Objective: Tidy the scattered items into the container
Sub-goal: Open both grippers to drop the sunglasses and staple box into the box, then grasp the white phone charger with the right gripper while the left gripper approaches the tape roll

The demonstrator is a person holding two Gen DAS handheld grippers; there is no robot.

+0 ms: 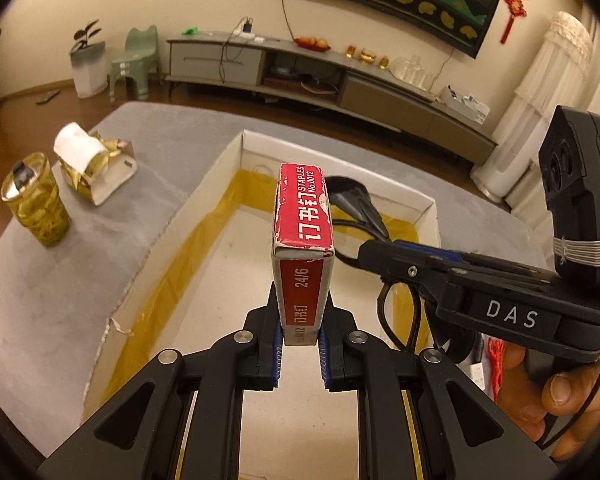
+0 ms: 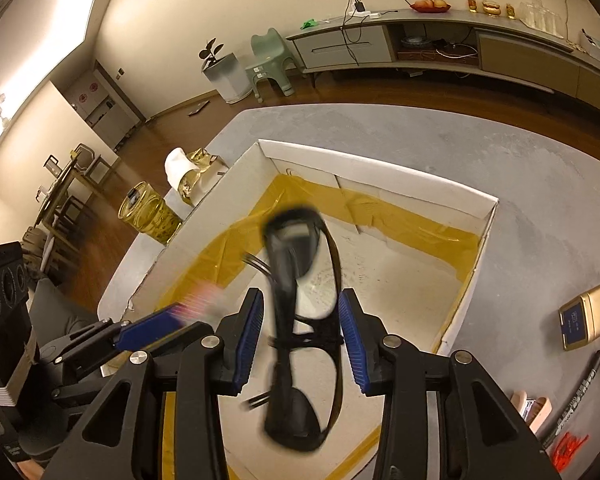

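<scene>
My left gripper (image 1: 300, 344) is shut on a red staples box (image 1: 302, 240), which it holds upright above the white cardboard container (image 1: 220, 168) lined with yellow tape. From the right, my right gripper (image 1: 368, 248) reaches over the same container with black glasses (image 1: 352, 200) at its tips. In the right wrist view this gripper (image 2: 301, 296) stands open. The glasses (image 2: 292, 412) are blurred between its blue pads (image 2: 350, 328), above the container floor (image 2: 400, 292). The left gripper (image 2: 148, 332) shows at the lower left, with the staples box only a blur.
A gold cup (image 1: 36, 200) and a tissue roll in gold wrapping (image 1: 84, 152) sit left of the container on the grey table. Right of the container lie a gold-and-blue box (image 2: 588, 316), a black pen (image 2: 576, 396) and small red pieces (image 2: 568, 446). A hand (image 1: 572, 392) grips the right tool.
</scene>
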